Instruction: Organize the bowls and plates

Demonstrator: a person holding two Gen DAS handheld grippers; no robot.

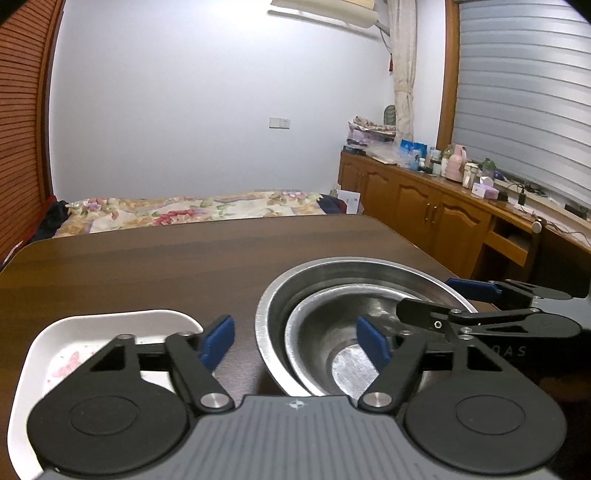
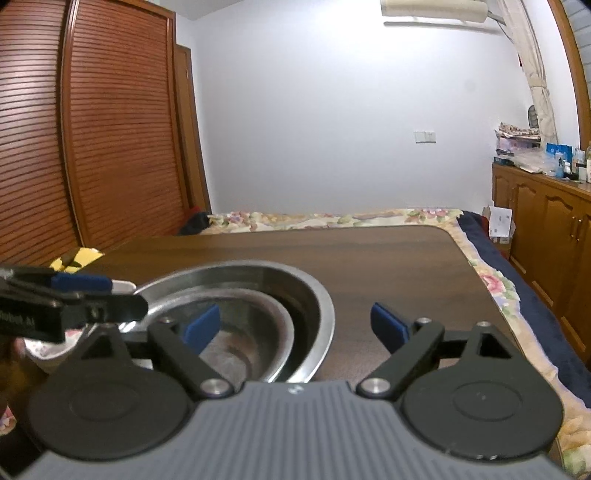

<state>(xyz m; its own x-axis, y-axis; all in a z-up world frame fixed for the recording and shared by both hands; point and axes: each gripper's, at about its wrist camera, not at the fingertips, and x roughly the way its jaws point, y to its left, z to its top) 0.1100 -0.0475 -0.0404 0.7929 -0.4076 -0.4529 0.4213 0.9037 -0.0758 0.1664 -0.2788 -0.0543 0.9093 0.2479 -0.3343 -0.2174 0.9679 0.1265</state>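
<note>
Small steel bowl (image 1: 343, 354) inside large steel bowl (image 1: 295, 295).

A dark wooden table (image 1: 166, 258) filled the near ground. Beyond its far edge lay a bed (image 1: 192, 210) under a floral quilt. Louvred wooden doors (image 2: 92, 147) stood at the left. Cabinets (image 1: 417, 199) ran along the right, their top crowded with bottles (image 1: 458, 162). An air conditioner (image 2: 436, 11) hung high on the far wall.

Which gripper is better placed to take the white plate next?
Probably left. The left gripper is open with one finger over the white plate; the right gripper straddles the steel bowls' rim.
</note>
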